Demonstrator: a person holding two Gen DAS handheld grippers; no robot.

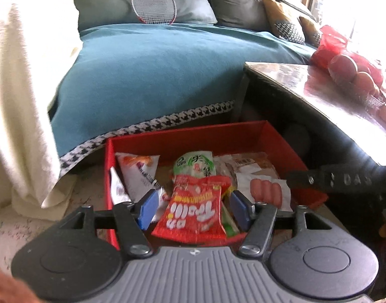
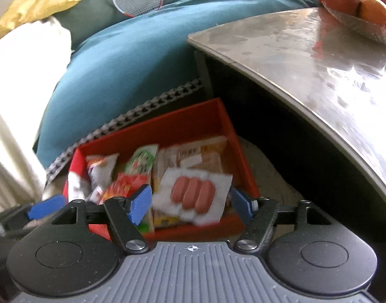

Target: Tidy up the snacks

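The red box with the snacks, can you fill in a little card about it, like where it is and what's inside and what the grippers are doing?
box: red box, open top, on the floor between the sofa's teal blanket and the table
inside: several snack packets, loosely piled
front packet: red gummy packet
right side: white sausage packet
middle: green packet
left gripper: open, over the box, either side of the gummy packet, holding nothing
right gripper: open, holding nothing
on table: basket of fruit

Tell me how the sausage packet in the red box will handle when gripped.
The sausage packet looks like thin film, so it will probably flop and crinkle. Its glossy surface may slip between the pads. It lies loosely atop other snacks in the red box, so it probably lifts easily.
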